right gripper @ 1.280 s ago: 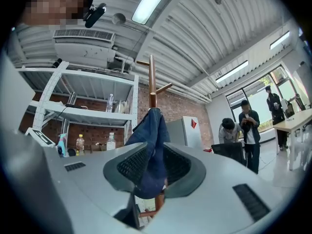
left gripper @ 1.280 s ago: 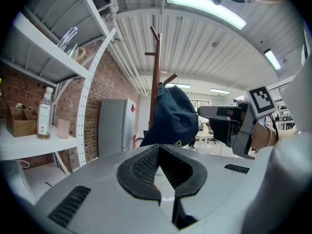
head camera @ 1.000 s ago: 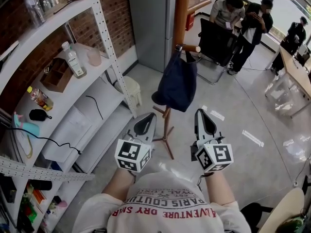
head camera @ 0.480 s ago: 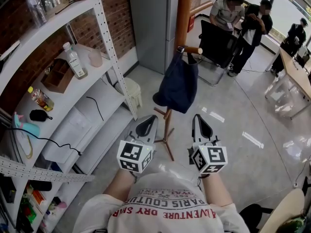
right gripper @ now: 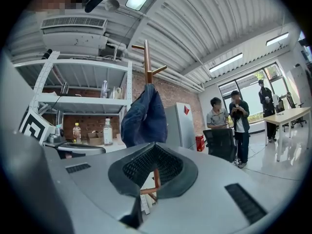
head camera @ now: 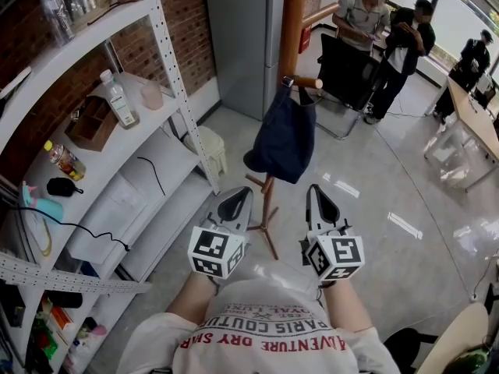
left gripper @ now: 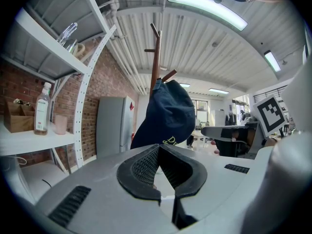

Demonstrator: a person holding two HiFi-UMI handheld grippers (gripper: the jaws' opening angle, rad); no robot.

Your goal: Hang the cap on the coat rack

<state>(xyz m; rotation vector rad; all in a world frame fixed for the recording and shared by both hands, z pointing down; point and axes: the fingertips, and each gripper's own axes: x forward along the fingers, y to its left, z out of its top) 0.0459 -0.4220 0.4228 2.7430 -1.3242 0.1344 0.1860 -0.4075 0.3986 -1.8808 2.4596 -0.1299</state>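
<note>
two grippers sit low in my head view, side by side and just apart, both pointing away from me toward twelve o'clock. the left gripper (head camera: pixel 238 199) has its jaws brought together at the tips with nothing between them. the right gripper (head camera: pixel 318 195) is the same, pads meeting and empty (each gripper view looks straight past its closed tips).

the dark blue cap (head camera: pixel 284 137) hangs on the coat rack (head camera: pixel 291 22), caught on a short wooden peg (head camera: pixel 309 79) that sticks out to the right of the pole, and it droops down in front of the pole. neither gripper touches it; it is ahead at twelve o'clock, apart from both. in the left gripper view the cap sits just above the jaw tips, with yellow-green lettering near its lower edge that i cannot read.

the rack's foot (head camera: pixel 268 221) shows on the pale floor (head camera: pixel 374 209) between the two grippers' tips. at nine to ten o'clock a white shelving unit (head camera: pixel 178 92) stands against a brick wall (head camera: pixel 187 14), with a clear bottle (head camera: pixel 118 97) on one shelf. at one o'clock, beyond a black chair (head camera: pixel 347 68), several people (head camera: pixel 360 15) stand.
</note>
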